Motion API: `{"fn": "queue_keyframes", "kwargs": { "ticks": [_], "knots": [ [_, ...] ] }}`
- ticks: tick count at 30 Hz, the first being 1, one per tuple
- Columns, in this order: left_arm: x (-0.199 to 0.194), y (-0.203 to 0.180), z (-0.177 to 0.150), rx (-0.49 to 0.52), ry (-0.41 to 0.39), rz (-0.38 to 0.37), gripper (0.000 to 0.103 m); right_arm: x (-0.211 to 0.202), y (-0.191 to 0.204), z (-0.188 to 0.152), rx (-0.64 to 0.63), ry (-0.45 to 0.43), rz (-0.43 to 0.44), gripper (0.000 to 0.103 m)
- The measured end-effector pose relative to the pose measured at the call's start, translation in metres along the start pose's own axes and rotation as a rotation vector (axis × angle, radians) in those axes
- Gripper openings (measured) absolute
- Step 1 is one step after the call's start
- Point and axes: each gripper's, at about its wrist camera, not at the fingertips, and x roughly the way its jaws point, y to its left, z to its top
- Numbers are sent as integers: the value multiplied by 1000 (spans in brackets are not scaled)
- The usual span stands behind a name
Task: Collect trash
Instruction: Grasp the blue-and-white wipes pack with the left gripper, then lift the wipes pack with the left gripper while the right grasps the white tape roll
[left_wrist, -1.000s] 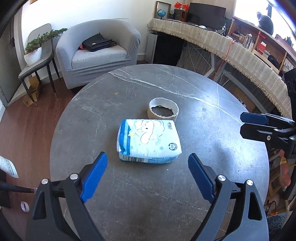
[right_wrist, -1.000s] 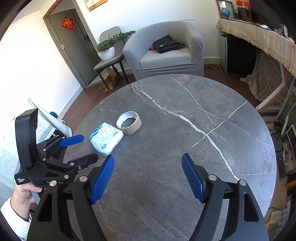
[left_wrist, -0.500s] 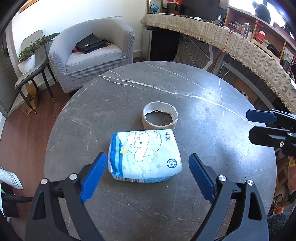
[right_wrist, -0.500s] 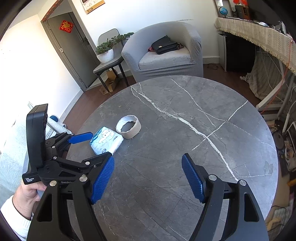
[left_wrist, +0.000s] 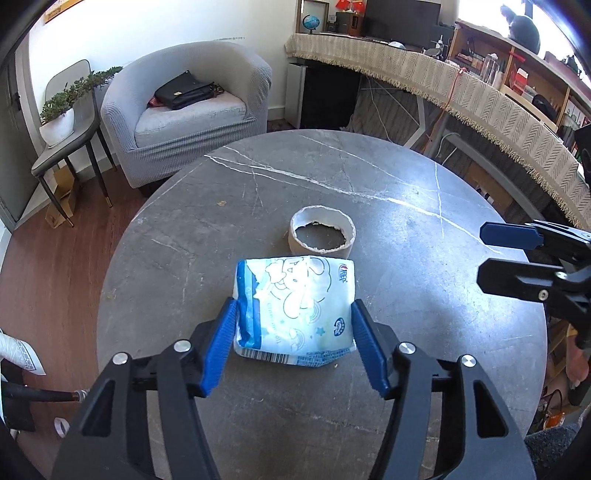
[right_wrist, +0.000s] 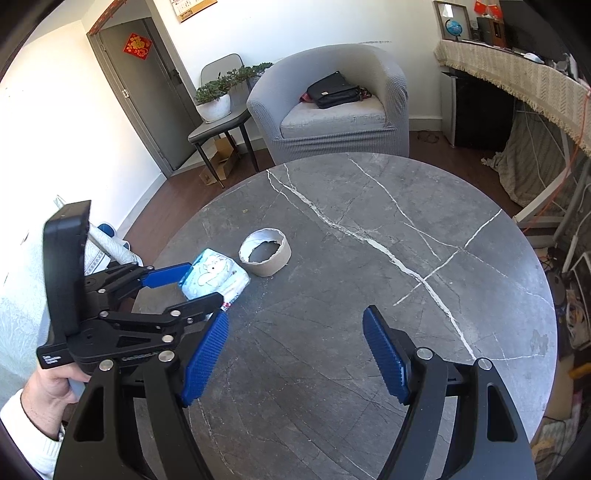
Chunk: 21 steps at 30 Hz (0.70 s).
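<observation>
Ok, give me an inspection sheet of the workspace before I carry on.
Surface: round grey marble table, white veins, a few crumbs.
Job's things: tissue pack lying flat; torn cardboard ring just behind it.
Clutter: nothing seen.
Grippers: left gripper has just been closing, pads against the pack's two sides; right gripper open, over bare table.
Cables: orange cord and white wires under the fringed counter.
Surroundings: grey armchair with black bag; potted plant on a side chair.
</observation>
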Motion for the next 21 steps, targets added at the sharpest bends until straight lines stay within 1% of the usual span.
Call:
{"fn": "queue_keyframes", "kwargs": {
  "ticks": [4, 5, 7, 8, 9, 11, 13, 14, 15, 18, 21],
  "knots": [
    [-15, 6, -8, -32, -22, -4, 63, 4, 8, 1, -35, 8, -11, 76],
    [-20, 10, -10, -50, -32, -11, 62, 5, 10, 2, -41, 10, -16, 76],
    [-30, 17, -16, -92, -48, -23, 54, 8, 13, 3, -48, 14, -18, 76],
    [-35, 19, -18, -110, -53, -28, 42, 10, 16, 3, -50, 15, -18, 76],
    [-39, 22, -21, -130, -60, -42, 41, 12, 19, 4, -53, 15, -18, 76],
    [-44, 24, -25, -148, -64, -59, 41, 15, 25, 4, -66, 19, -23, 76],
    [-40, 27, -29, -158, -49, -56, 41, 20, 31, 4, -77, 27, -27, 76],
    [-38, 30, -31, -170, -41, -63, 39, 23, 34, 3, -79, 32, -29, 76],
    [-34, 35, -34, -198, -30, -80, 37, 24, 36, 3, -83, 35, -32, 76],
    [-34, 47, -39, -250, -28, -114, 37, 25, 41, 3, -98, 34, -43, 76],
    [-36, 50, -39, -269, -37, -147, 38, 24, 42, 5, -90, 23, -47, 76]
  ]
}}
